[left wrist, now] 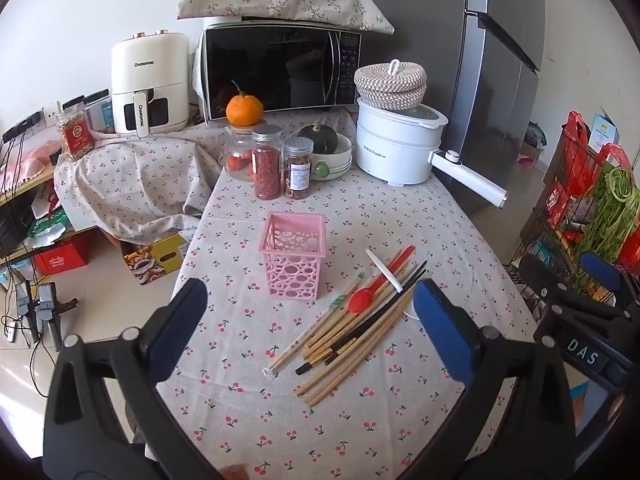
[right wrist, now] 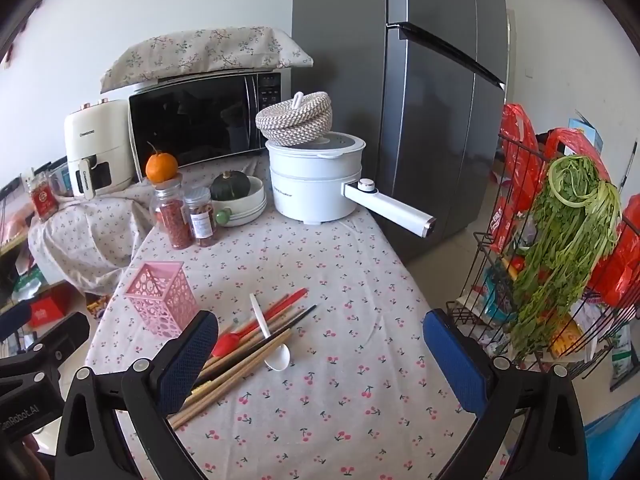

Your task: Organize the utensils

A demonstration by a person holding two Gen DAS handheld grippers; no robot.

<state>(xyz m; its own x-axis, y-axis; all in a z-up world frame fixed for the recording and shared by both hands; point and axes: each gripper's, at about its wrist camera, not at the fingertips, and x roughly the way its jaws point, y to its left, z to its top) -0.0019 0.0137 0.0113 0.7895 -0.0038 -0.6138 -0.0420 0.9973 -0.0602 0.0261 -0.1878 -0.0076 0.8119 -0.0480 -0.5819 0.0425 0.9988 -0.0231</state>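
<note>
While both grippers hover wide open and empty, left (left wrist: 310, 316) and right (right wrist: 320, 350), nothing is sorted: chopsticks (left wrist: 348, 336), red spoon (left wrist: 362, 299) and white spoon (right wrist: 269, 340) lie piled beside the holder (left wrist: 293, 256), which looks empty, though its bottom is hard to see.
</note>
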